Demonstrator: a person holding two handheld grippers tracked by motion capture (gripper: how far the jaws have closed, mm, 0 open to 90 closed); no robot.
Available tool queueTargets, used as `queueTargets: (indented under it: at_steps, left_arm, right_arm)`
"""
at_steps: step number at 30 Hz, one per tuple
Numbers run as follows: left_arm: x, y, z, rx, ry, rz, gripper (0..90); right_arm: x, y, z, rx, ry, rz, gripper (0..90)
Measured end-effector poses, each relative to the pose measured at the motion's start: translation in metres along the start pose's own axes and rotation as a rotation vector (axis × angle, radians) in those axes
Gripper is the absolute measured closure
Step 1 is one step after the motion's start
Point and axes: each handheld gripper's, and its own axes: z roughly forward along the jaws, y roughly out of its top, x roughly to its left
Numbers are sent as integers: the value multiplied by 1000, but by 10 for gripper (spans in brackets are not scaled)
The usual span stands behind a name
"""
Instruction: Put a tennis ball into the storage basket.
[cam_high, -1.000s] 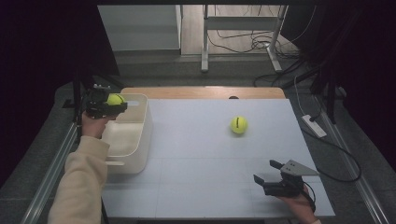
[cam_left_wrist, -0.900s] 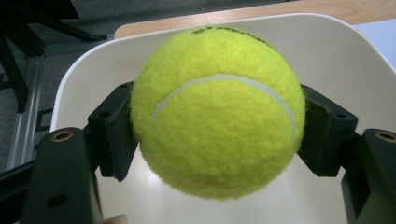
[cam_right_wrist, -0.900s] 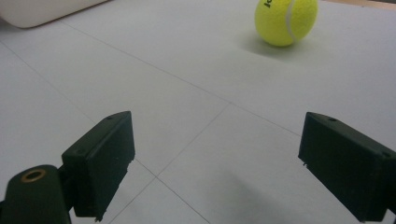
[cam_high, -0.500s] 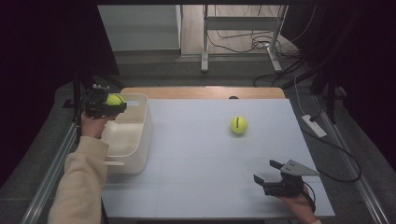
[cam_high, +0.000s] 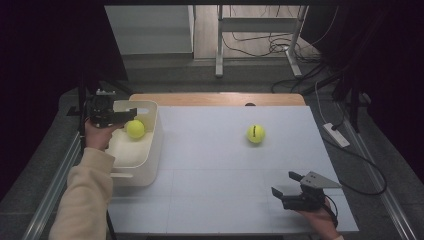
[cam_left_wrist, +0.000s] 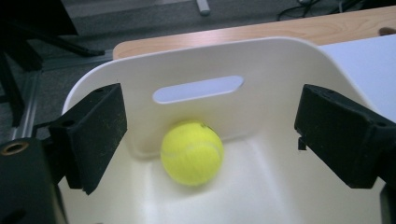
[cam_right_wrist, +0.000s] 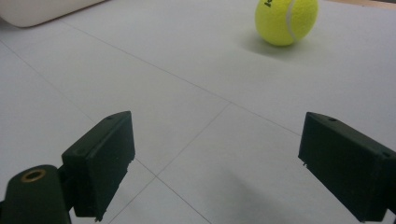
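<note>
**Tennis ball dropped free in the white bin**

Tennis ball (cam_left_wrist: 192, 153), the yellow one from the left side, lay inside the white bin (cam_high: 152, 150) near its far wall, just below the slot-shaped handle cutout (cam_left_wrist: 198, 88). The left gripper (cam_high: 129, 114) hung over the bin's far end, and its jaws had just been opening; in the left gripper view they stood wide apart with the ball lower down between them and neither pad touching it. The person's left hand (cam_high: 100, 135) held that gripper, with a cream sleeve (cam_high: 82, 200) reaching in from the bottom edge of the high view.

A second tennis ball (cam_high: 256, 133) sat alone on the white table top (cam_high: 215, 200), well apart from the bin and out toward the middle of the far half. The right gripper (cam_high: 284, 184) rested low over the near right corner of the table, its jaws spread and nothing between them. In the right gripper view that second ball showed far ahead and to the upper right, well beyond the jaws, with bare table surface in between
</note>
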Motion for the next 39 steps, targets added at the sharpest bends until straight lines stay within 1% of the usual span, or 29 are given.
queueTargets:
  at_steps: [1,3,4,5,6,7,8,9,11,12,14,17,21,25,33,39]
  left_arm:
    - [0,0,0,0,0,0,107]
    - [-2,0,-4,-15,-27,6,108]
    - [-5,0,-8,-31,-49,12,109]
    - [-7,-1,-10,-42,-60,17,114]
    - [-7,-1,-10,-42,-60,17,115]
    - [-9,-1,-12,-55,-79,23,115]
    - [-12,-2,-16,-66,-109,33,117]
    - [-12,-2,-16,-66,-109,33,120]
    - [-17,-3,-17,-61,-157,51,119]
    - [-19,-3,-18,-64,-167,58,116]
    - [-25,-4,-21,-75,-187,76,118]
    - [-32,-3,-26,-98,-216,94,118]
    - [-39,-3,-30,-118,-242,112,120]
    - [-46,-3,-34,-132,-262,122,120]
    - [-57,-2,-41,-163,-321,143,119]
    - [-64,-7,-43,-173,-344,158,117]
  right_arm:
    - [0,0,0,0,0,0,106]
    - [0,0,0,0,-1,0,106]
    - [0,0,0,-1,0,0,106]
    - [0,0,0,0,1,-1,107]
    - [0,0,0,0,1,-1,107]
    - [0,1,0,-2,1,-1,106]
    - [0,1,1,-2,2,-1,106]
    - [0,1,1,-2,2,1,107]
    - [-1,1,1,-1,1,4,106]
    - [-1,1,1,-1,1,7,106]
    - [-1,1,1,-4,2,12,106]
    - [-2,1,1,-4,0,17,106]
    - [-3,2,3,-9,0,29,107]
    - [-3,3,4,-9,0,31,107]
    - [-2,1,1,-11,-4,34,108]
    - [-2,2,3,-11,-1,26,108]
